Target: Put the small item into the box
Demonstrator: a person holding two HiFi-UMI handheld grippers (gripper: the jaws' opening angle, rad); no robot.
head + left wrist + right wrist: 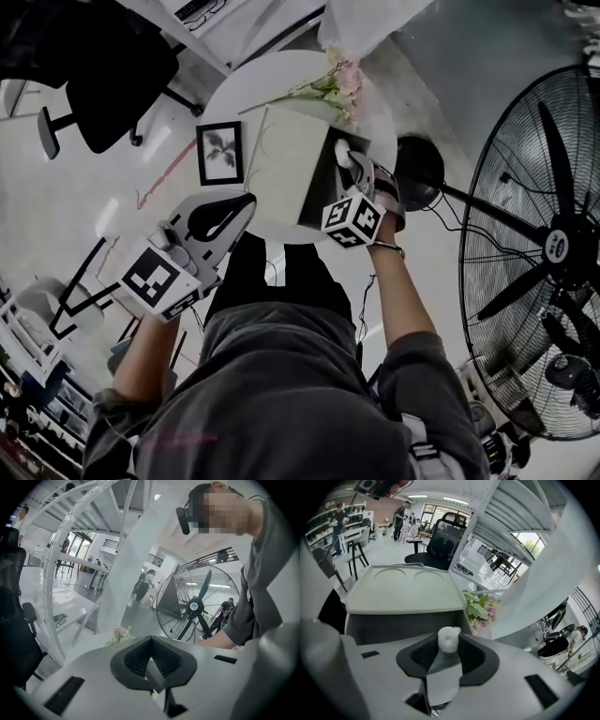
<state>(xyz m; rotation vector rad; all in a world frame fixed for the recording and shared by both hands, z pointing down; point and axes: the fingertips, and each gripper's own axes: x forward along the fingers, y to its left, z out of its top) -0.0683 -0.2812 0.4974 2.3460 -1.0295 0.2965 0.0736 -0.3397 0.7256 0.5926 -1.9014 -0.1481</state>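
Head view: round white tabletop carries box, frame and flowers. Box is open, with its pale lid swung to the frame side. The dark inside is on the side toward the fan. Box contents unreadable, the inside is all shadow. Right gripper points down over the dark opening, at its flower end. Left gripper is just beside the lid's near corner, at the tabletop's edge; no contact apparent. Chair stands on the floor past the tabletop.

Left gripper view: left gripper has its jaws together at the tips, with nothing between them. Flowers show low over the gripper body, fan behind. The person's sleeve fills the right.

Right gripper view: right gripper has its jaws narrow and pressed on the item, a small white roll-like lump held at the very tips. Directly beyond it is the box, dark wall toward the camera. The lid is raised behind it and shows two round recesses. Item appears against the dark of the box; whether it is past the rim I cannot tell. Flowers lie just right of the box, chair farther back.
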